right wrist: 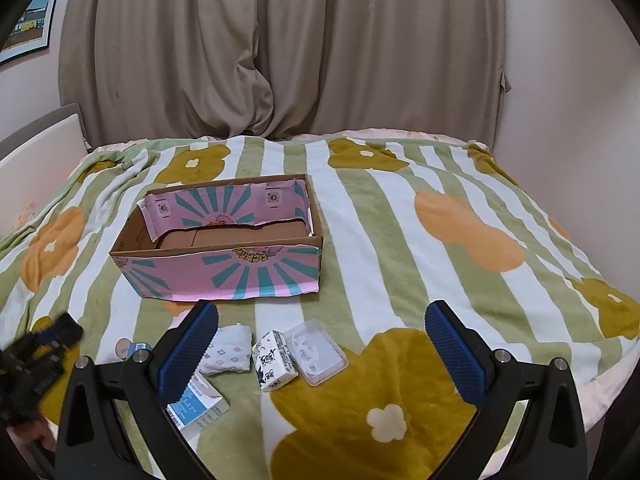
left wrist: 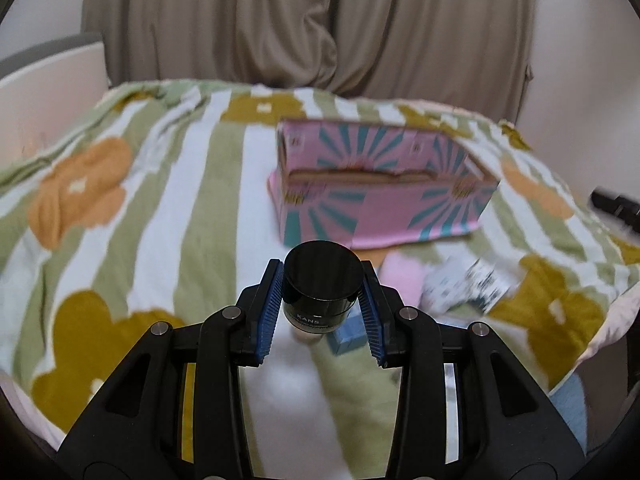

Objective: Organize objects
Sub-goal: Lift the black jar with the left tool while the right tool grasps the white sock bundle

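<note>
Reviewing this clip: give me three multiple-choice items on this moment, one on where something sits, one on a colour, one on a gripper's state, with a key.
1. Where does the clear plastic case lie?
A. Inside the box
B. On the blanket, nearer the camera than the box
C. In the right gripper

2. What colour is the box's outside?
A. Pink with teal rays
B. Plain brown
C. Yellow

3. What is the left gripper doing?
A. Standing open and empty
B. Shut on the black jar
C. Shut on a tissue pack

Key:
1 B, it rests on the blanket short of the box.
2 A, pink print with teal rays.
3 B, both blue pads press the black jar.
</note>
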Motion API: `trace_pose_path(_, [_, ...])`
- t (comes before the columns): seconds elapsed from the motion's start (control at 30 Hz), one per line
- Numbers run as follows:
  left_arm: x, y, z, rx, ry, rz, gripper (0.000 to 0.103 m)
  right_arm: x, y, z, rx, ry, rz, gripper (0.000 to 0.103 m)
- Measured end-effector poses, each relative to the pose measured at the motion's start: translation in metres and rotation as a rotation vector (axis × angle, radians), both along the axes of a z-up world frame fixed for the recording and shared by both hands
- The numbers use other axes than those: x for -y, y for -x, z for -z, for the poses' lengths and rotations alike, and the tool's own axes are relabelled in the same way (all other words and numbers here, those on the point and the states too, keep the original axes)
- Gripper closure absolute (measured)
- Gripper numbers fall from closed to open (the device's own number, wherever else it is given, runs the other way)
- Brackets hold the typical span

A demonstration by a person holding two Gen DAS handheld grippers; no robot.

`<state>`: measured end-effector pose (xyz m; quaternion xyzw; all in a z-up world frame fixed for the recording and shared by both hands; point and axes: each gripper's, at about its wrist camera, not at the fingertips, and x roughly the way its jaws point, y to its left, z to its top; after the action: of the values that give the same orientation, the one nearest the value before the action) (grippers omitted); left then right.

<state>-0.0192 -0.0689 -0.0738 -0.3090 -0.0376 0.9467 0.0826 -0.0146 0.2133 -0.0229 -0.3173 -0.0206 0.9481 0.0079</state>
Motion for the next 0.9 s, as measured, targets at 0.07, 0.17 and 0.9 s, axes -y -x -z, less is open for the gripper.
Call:
trace_pose_path(0.07, [-0.003, -0.003, -0.016, -0.032, 0.004, 0.002, 0.069, 0.003, -0.002, 0.000, -0.009, -0.041, 0.002, 0.000])
trace_pose_path(0.17, [-0.005, -0.010, -0.040, -0.080, -0.003, 0.007, 0.069, 0.007, -0.004, 0.000, -0.016, -0.080, -0.011, 0.000])
trace_pose_path(0.9, [-0.018, -0.034, -0.104, -0.200, 0.043, -0.005, 0.069, 0.077, 0.049, 0.063, 0.190, -0.212, -0.473, 0.000])
